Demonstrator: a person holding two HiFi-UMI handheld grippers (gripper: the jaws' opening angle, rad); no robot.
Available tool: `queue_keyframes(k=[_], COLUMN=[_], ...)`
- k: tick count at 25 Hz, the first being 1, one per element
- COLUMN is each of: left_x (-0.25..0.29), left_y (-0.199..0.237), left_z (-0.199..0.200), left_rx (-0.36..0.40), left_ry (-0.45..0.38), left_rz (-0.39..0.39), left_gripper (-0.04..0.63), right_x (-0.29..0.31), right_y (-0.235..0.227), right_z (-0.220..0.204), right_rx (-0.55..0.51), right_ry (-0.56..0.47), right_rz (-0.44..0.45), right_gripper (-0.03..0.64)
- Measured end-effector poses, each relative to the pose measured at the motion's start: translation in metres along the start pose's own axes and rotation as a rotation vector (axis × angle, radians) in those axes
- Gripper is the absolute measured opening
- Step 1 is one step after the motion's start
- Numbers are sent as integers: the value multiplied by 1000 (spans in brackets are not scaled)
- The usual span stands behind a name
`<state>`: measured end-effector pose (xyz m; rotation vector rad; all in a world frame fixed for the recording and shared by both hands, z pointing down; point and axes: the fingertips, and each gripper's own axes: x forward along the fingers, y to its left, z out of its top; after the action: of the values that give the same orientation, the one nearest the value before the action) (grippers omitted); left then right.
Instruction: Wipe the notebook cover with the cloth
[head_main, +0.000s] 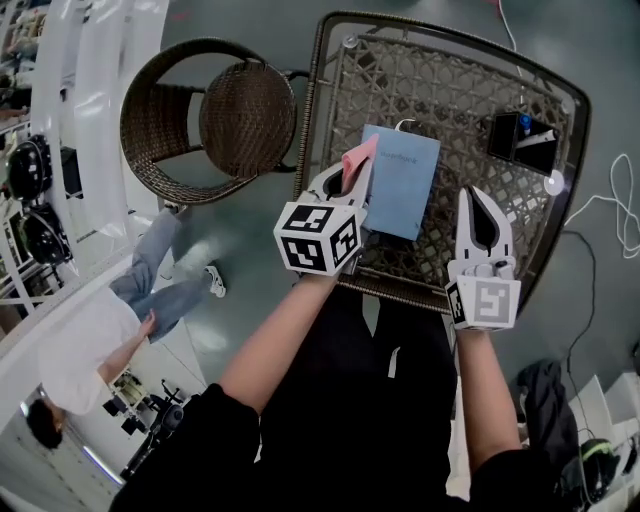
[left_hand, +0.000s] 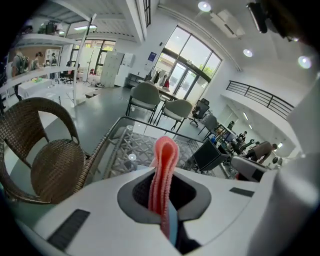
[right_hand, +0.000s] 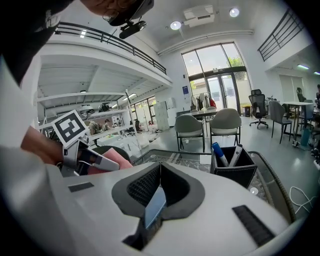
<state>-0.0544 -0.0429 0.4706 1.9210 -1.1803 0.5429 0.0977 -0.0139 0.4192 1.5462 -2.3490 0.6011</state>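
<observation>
Left gripper (head_main: 347, 183) clamped on pink cloth (head_main: 357, 160) at the notebook's left edge.
Right gripper (head_main: 476, 198), jaws together and empty, stands just right of the blue notebook (head_main: 405, 185), which lies flat on the glass-topped wicker table (head_main: 440, 90); a black pen holder (head_main: 520, 140) sits beyond.

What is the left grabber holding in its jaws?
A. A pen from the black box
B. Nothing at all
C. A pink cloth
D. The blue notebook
C. In the left gripper view the jaws of the left gripper are pinched on a folded pink cloth that sticks up between them, while the blue notebook lies on the table beside it.
</observation>
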Motion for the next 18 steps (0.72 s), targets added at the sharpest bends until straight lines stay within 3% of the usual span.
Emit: queue_keyframes(k=[9,14,18], left_x=[7,26,35], left_y=[46,53,52], left_z=[-38,-65,-75], left_rx=[11,-139,-102], left_ry=[75,117,138], left_rz=[128,135,151], left_gripper=[20,20,20], right_x=[16,17,17], right_y=[15,16,18], right_z=[0,-6,-5], right_rx=[-12,-3,-17], right_ry=[10,24,25], right_rz=[30,53,69], right_gripper=[31,31,31])
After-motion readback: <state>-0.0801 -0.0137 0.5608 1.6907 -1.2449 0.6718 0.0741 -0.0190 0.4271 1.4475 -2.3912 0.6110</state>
